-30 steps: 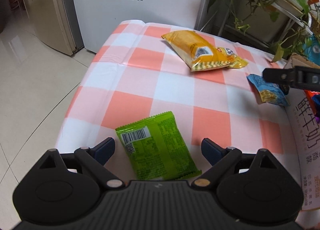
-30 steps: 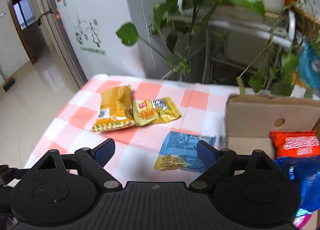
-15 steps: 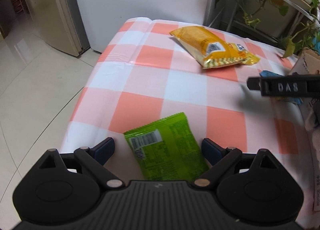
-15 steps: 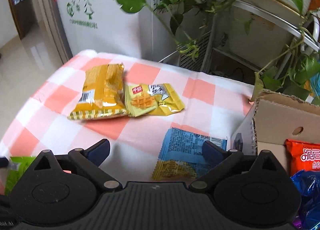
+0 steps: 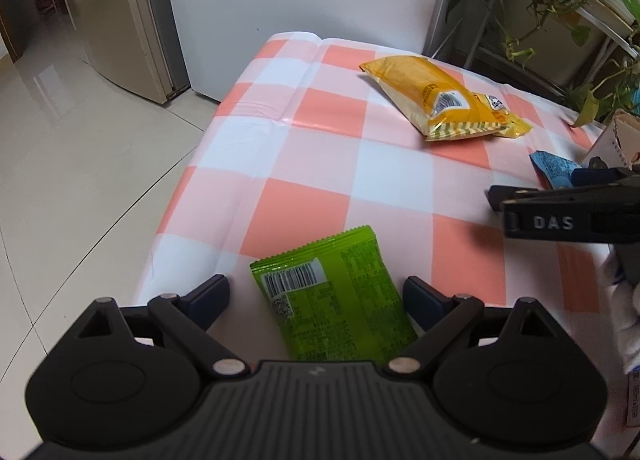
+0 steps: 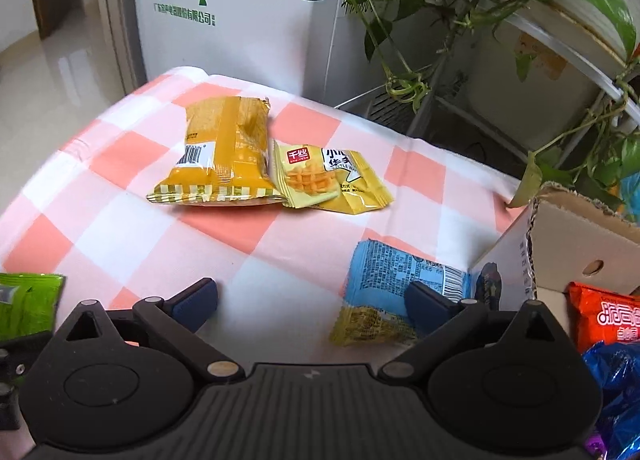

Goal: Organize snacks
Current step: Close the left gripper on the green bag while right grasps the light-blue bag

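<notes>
A: Where is the green packet (image 5: 334, 296) relative to the left gripper (image 5: 316, 294)?

B: It lies flat on the checked tablecloth (image 5: 320, 164), barcode side up, right between the two fingers (image 5: 210, 294). Both fingers stand wide apart, with a gap on either side of the packet; neither touches it, so the left gripper holds nothing.

A: And the right gripper (image 6: 312, 302)?

B: Spread wide too, and gripping nothing. Its right finger overlaps the near edge of the blue packet (image 6: 394, 288) in the right wrist view; I cannot tell whether it touches. The packet lies just beside the cardboard box (image 6: 580, 244), mostly off to the right of the gap between the fingers.

A: What else is on the cloth?

B: Farther back, an orange bag (image 6: 222, 158) with a small yellow packet (image 6: 328, 180) tucked against its side. Inside the box sit a red packet (image 6: 604, 314) and a shiny blue one (image 6: 616, 376).

A: Do the grippers see each other?

B: In the left wrist view, the right gripper (image 5: 560, 216) shows at the right edge, above the cloth.
</notes>
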A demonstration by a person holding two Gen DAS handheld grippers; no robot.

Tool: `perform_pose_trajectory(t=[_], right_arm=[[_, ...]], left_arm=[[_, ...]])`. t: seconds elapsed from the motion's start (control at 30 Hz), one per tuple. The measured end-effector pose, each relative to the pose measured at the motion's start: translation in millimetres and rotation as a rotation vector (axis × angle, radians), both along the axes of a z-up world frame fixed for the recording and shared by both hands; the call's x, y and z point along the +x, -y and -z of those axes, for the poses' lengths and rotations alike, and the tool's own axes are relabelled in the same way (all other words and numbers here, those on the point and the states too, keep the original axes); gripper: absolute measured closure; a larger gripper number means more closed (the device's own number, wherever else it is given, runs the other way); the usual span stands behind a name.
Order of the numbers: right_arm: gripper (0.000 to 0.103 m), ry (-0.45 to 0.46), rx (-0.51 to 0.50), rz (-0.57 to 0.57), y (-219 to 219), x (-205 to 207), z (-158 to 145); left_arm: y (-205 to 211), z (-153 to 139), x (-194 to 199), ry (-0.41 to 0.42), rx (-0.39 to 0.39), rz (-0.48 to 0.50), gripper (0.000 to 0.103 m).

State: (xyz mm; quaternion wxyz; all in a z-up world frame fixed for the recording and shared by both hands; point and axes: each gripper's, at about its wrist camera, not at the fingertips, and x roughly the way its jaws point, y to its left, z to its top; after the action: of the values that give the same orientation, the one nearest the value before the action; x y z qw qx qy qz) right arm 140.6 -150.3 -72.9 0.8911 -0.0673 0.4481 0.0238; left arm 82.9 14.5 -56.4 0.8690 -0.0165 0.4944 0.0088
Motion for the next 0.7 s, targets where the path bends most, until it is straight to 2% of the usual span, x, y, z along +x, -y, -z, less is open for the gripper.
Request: perform_pose_trajectory(t=[0.33,0.7], right_arm=[[0.0,0.027,-0.032,0.205,1.4,8.9,3.0],[0.0,-0.038,0.041,0.244,-5.0,1.0,0.1]], left_arm=[[-0.4,1.3,0.7,0.004,0.006,-0.013,0.009],[-6.5,0.9,2.2,0.006,0.007,-0.025,0.009]])
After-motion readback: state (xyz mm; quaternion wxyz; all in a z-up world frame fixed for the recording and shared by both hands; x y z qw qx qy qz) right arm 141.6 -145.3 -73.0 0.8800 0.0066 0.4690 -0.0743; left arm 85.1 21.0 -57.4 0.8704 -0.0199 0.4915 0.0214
